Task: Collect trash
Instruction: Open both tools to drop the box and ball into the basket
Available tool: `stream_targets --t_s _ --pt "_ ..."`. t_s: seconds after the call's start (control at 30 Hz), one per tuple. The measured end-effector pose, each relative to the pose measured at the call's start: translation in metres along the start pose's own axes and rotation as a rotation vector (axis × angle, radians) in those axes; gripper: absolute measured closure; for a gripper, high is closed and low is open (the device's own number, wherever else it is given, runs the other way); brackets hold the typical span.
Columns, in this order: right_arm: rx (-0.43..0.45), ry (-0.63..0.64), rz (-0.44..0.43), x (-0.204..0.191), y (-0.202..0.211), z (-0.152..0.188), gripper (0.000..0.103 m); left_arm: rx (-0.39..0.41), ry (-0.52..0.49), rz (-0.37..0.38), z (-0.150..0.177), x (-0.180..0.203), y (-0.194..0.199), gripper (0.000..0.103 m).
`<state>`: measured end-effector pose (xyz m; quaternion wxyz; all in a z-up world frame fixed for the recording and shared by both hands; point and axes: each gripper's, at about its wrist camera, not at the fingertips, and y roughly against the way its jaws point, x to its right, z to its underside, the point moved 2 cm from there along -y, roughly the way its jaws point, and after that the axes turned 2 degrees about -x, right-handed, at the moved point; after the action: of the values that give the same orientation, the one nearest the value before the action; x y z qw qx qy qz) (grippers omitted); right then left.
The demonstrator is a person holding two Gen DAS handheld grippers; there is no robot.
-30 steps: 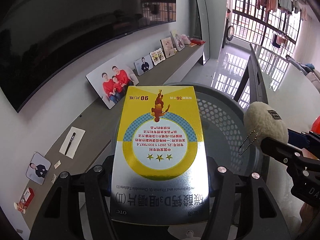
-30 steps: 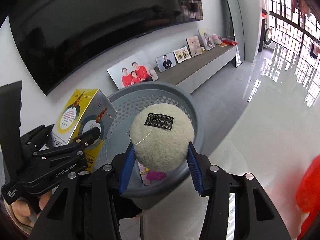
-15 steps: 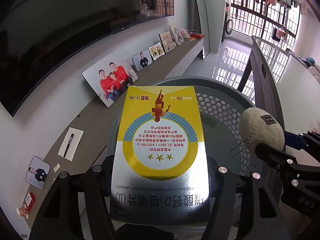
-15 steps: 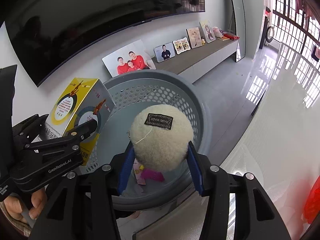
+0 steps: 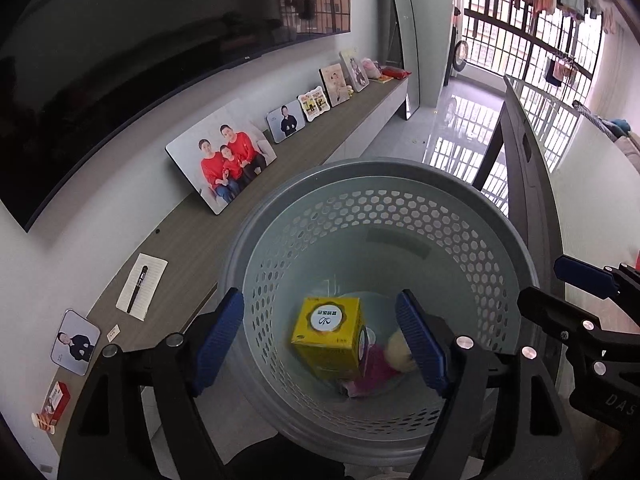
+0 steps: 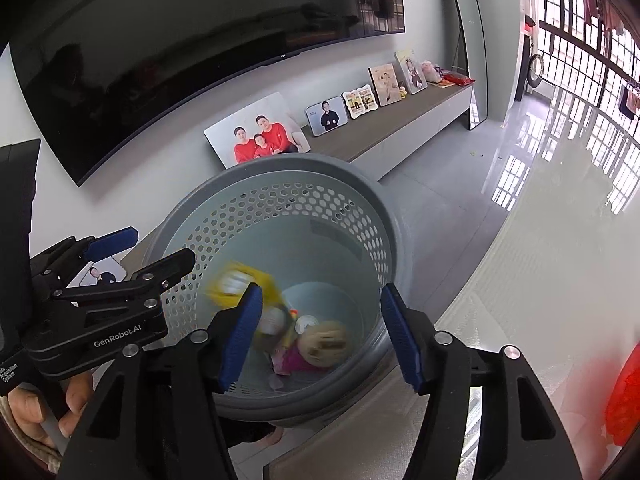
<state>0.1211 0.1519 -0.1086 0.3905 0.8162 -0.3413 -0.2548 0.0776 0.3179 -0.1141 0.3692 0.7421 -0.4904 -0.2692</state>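
A grey perforated trash basket (image 5: 400, 172) stands below both grippers; it also shows in the right wrist view (image 6: 304, 160). A yellow medicine box (image 5: 328, 336) lies inside it, blurred in the right wrist view (image 6: 240, 276). A cream fluffy ball (image 6: 324, 342) lies at the bottom beside pink scraps (image 5: 376, 372). My left gripper (image 5: 320, 336) is open and empty above the basket. My right gripper (image 6: 320, 336) is open and empty above it too.
A long low cabinet (image 5: 188, 240) runs along the wall with photo frames (image 5: 222, 156), a notepad with a pen (image 5: 142, 286) and a small red box (image 5: 56, 404). A large TV (image 5: 120, 60) hangs above. A white table edge (image 6: 520, 300) lies to the right.
Both grippers have opened. The yellow box and the fluffy ball have dropped into the basket.
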Motion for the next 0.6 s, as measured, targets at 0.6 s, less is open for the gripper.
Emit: stream_targets --t_s 0.6 --pt "0.029 0.001 0.021 -0.004 0.011 0.004 0.044 0.009 0.025 -0.026 0.006 -0.006 0.018 0.025"
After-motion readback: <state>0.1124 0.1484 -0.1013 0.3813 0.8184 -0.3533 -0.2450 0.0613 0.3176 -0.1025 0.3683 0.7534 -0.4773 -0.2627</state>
